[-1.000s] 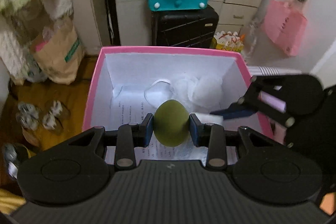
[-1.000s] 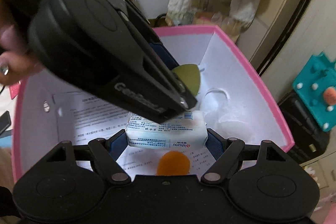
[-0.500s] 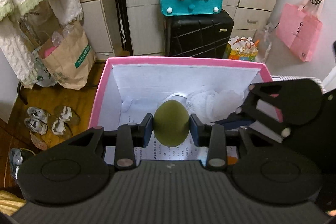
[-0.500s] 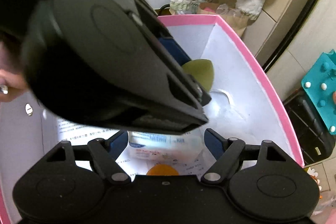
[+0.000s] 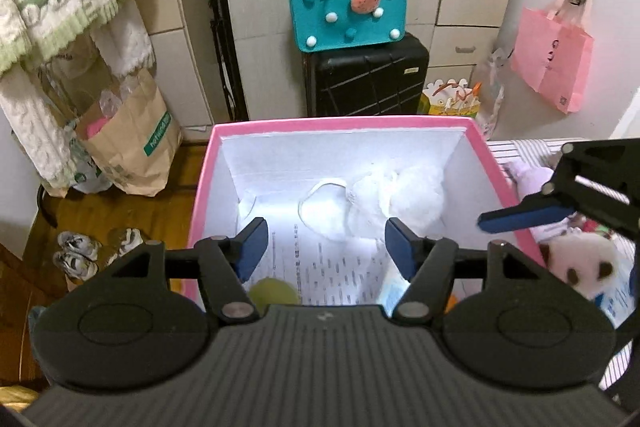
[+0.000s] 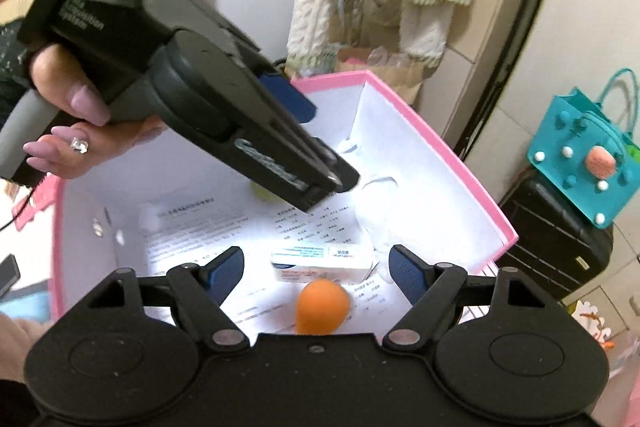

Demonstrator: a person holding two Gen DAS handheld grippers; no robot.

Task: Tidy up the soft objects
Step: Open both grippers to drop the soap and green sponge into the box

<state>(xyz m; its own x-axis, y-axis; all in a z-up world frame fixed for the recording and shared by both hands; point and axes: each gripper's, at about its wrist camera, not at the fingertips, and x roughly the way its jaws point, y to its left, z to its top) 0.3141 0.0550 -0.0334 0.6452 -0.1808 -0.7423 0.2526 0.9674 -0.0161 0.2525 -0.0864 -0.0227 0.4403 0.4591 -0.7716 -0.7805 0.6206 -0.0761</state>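
Observation:
My left gripper (image 5: 325, 231) hangs over the pink box (image 5: 340, 123), its jaws opening and nothing between them. The green egg-shaped sponge (image 5: 274, 291) lies on the printed paper on the box floor, below the left finger; in the right wrist view it is a blur (image 6: 260, 191) behind the left gripper (image 6: 336, 183). My right gripper (image 6: 316, 254) is open above the box (image 6: 440, 147). A white tissue pack (image 6: 324, 263) and an orange sponge (image 6: 322, 311) lie on the paper beneath it, apart from its pads.
White fluffy items (image 5: 396, 195) fill the box's far end. A panda plush (image 5: 576, 265) and a purple soft toy (image 5: 528, 175) lie right of the box. A black suitcase (image 5: 366, 79) carrying a teal felt bag (image 5: 348, 11) stands behind, a paper bag (image 5: 128, 143) to the left.
The left gripper let go of the green sponge, which dropped to the box floor. The right gripper rose and drew back from the tissue pack, which now lies on the paper.

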